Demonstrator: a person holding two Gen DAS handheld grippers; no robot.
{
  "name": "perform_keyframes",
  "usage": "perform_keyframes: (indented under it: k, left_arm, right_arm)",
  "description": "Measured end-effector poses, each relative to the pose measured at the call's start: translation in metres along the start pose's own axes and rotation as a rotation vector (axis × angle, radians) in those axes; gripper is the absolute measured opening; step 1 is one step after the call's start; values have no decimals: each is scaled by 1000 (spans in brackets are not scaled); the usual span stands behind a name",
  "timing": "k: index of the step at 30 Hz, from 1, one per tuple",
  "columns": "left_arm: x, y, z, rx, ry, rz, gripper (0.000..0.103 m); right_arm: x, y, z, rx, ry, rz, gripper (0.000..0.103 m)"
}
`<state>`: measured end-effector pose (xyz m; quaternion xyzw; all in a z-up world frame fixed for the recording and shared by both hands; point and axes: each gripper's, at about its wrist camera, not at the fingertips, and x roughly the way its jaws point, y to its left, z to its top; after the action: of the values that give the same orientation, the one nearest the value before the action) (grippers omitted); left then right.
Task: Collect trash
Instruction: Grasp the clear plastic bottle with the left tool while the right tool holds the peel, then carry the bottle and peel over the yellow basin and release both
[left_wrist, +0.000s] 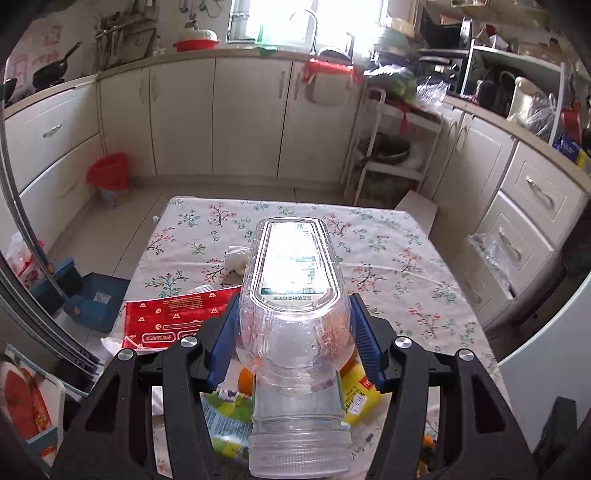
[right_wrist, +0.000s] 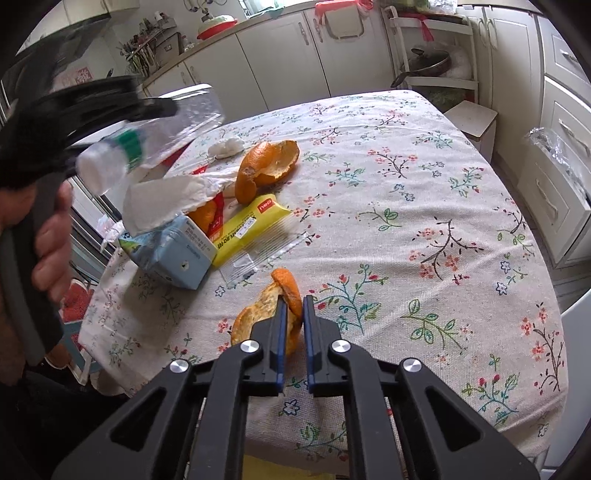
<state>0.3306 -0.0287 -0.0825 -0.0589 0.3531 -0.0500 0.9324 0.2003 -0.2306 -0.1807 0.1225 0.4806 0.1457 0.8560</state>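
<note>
**Bottle lifted, peel pinched**

Left tool (left_wrist: 293, 334) clamps the clear plastic bottle (left_wrist: 295, 295) at its shoulder above the surface (left_wrist: 406, 258): light, slick, crushable. Right tool (right_wrist: 294, 301) pinches limp orange peel (right_wrist: 286, 288) on the cloth
</note>
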Motion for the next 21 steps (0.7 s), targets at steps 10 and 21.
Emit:
perform_keyframes:
  k: [10, 21]
  left_arm:
    - [-83, 10, -64, -37, -25, -38, 54]
    - [-151, 9, -143, -41, 0, -13, 54]
  right_arm:
    - [-18, 2, -7, 18, -31, 32, 7]
    - [-49, 2, -15, 27, -91, 69, 7]
